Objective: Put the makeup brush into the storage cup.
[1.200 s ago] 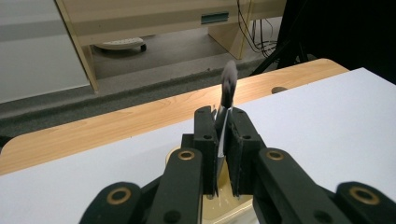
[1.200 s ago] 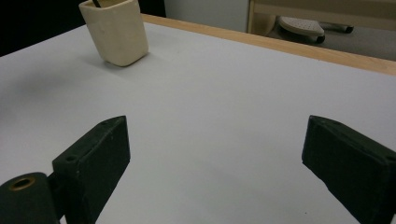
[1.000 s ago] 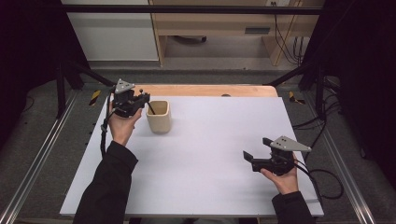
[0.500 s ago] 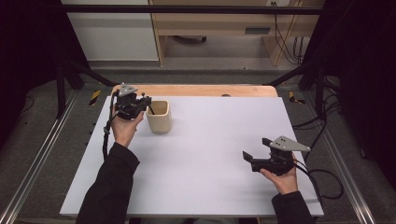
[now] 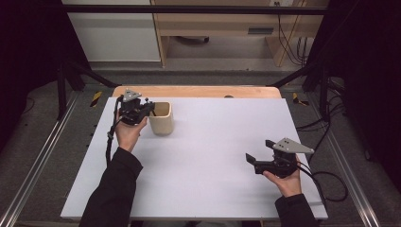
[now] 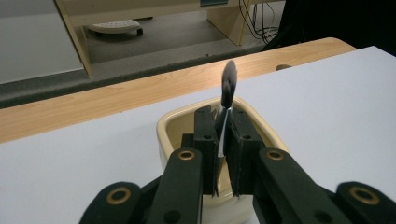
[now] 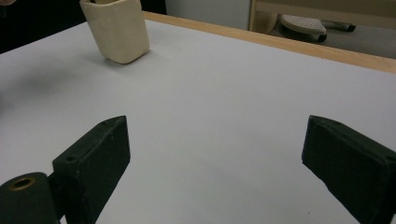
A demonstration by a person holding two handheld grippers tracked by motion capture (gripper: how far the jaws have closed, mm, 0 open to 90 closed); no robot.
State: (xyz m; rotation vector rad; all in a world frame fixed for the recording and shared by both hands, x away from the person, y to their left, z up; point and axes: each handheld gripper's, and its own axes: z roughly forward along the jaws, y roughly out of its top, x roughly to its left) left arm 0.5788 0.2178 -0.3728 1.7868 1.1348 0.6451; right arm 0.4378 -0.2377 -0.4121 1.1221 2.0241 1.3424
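Cream cup [image 5: 161,118] (far-left) by left gripper [image 5: 150,109].

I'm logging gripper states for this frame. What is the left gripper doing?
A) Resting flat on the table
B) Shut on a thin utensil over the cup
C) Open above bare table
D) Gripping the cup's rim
B: the left gripper has its jaws closed on a thin utensil above the cream cup.

Even overhead light; white tabletop [image 5: 208,156] bright, surroundings fall to near black at both sides. Soft shadow beside the cream cup [image 7: 116,30]. Dark thin object [image 6: 228,84] in the left tongs [image 6: 223,140] blurred, perhaps a spoon. Slight softness overall.
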